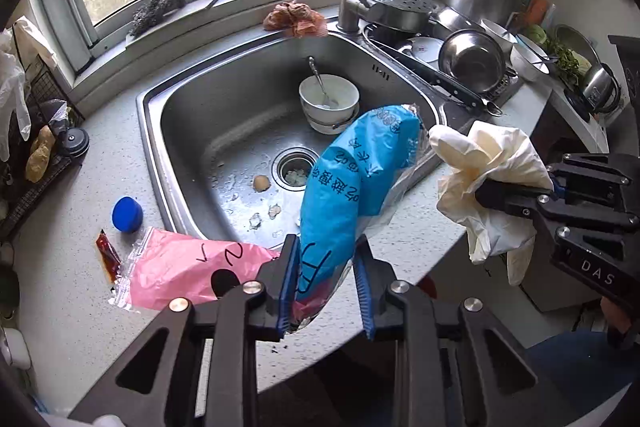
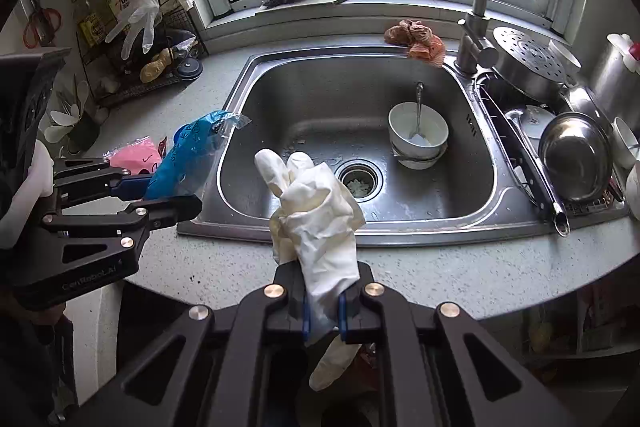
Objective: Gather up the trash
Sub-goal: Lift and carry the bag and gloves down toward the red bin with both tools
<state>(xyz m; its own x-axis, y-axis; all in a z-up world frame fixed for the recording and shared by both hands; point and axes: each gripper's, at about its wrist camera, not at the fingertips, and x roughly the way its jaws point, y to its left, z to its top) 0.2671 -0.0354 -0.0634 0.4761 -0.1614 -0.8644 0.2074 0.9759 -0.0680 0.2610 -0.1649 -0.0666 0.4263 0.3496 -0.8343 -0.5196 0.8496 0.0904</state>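
The left claw point(image 1: 326, 255) is closed on the lower end of a blue plastic wrapper point(image 1: 352, 183), which rises from between its blue pads toward 1 o'clock, over the front rim of the steel sink point(image 1: 224, 131). In the left wrist view, the right claw point(image 1: 486, 193) enters from 3 o'clock, clamped on a crumpled cream rubber glove point(image 1: 488, 163) that hangs off its tip beyond the worktop point(image 1: 72, 259) edge. The right wrist view shows that glove point(image 2: 316, 215) pinched tight between the right claw's fingers, its fingers pointing up toward 12 o'clock and its cuff dangling below the jaws. There, too, the left claw point(image 2: 172, 197) sits at 9 o'clock with the blue wrapper point(image 2: 188, 155) sticking out toward the sink's left rim. On the worktop at 8 o'clock of the left wrist view lie a pink plastic bag point(image 1: 180, 267), a small dark red sauce sachet point(image 1: 107, 257) touching its left edge, and a blue bottle cap point(image 1: 127, 214) just above them. Inside the sink, stacked white bowls point(image 1: 330, 101) with a spoon stand near the back right, and food scraps lie around the drain point(image 1: 295, 169).
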